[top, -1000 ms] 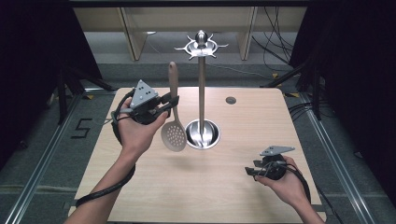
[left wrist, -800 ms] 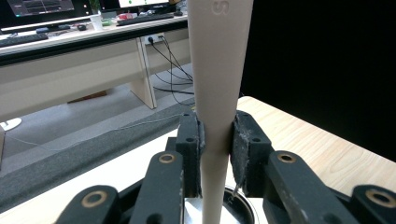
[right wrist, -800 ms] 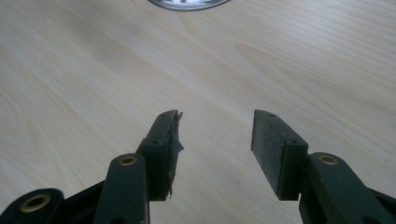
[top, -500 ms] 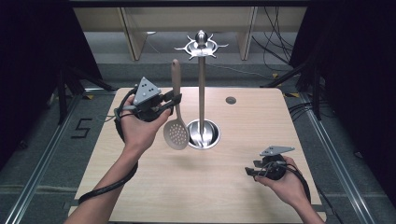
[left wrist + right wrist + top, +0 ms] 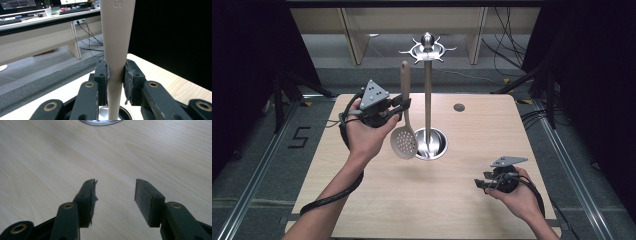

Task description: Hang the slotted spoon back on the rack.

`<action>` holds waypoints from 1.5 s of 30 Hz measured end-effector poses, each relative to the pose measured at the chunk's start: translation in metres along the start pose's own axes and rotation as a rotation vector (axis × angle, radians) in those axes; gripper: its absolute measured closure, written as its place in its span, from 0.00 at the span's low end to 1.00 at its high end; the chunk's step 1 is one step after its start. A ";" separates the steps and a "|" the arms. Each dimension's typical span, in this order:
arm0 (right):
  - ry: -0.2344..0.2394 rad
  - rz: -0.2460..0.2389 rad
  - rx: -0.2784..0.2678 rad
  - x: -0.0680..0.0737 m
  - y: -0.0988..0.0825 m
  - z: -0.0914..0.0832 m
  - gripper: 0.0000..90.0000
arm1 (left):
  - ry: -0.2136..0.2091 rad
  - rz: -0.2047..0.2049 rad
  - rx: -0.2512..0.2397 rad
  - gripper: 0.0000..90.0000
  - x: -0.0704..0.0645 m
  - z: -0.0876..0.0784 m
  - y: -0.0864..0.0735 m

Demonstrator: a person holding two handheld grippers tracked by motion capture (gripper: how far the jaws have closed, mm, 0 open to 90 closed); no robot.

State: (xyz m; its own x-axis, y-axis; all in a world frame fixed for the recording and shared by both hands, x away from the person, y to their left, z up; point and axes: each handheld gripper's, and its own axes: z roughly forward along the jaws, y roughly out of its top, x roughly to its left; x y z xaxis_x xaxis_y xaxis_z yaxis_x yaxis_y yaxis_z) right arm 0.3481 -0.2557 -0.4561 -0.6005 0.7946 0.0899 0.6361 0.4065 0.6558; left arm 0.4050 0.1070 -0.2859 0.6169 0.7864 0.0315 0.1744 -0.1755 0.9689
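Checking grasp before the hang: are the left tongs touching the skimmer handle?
Touching. The left gripper view shows both pads of the left tongs pressed flat against the skimmer handle, with no gap on either side.

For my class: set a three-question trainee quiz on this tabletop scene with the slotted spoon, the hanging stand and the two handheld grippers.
1. True or false: the left gripper is clamped on the handle of the slotted spoon.
2. How is the spoon oriented? A) flat on the table B) upright, perforated bowl down C) hanging from the stand's hooks
3. What, if anything, lies between the jaws of the right gripper?

Key
1. True: both pads press the handle.
2. B: held upright beside the stand.
3. Nothing; its jaws stand open above the bare table.
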 end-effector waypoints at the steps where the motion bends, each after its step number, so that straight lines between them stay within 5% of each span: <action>1: 0.000 0.000 0.000 0.000 0.000 0.000 0.58 | 0.000 0.000 0.000 0.82 0.000 0.001 0.000; 45: 0.007 0.024 0.009 0.002 0.001 0.000 0.58 | 0.012 -0.016 0.043 0.82 -0.005 0.010 0.010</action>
State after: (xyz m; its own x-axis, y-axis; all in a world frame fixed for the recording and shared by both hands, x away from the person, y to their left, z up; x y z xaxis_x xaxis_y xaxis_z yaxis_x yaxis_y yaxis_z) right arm 0.3470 -0.2537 -0.4552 -0.5880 0.8013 0.1105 0.6548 0.3914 0.6466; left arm 0.4112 0.0953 -0.2793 0.6046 0.7963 0.0193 0.2168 -0.1878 0.9580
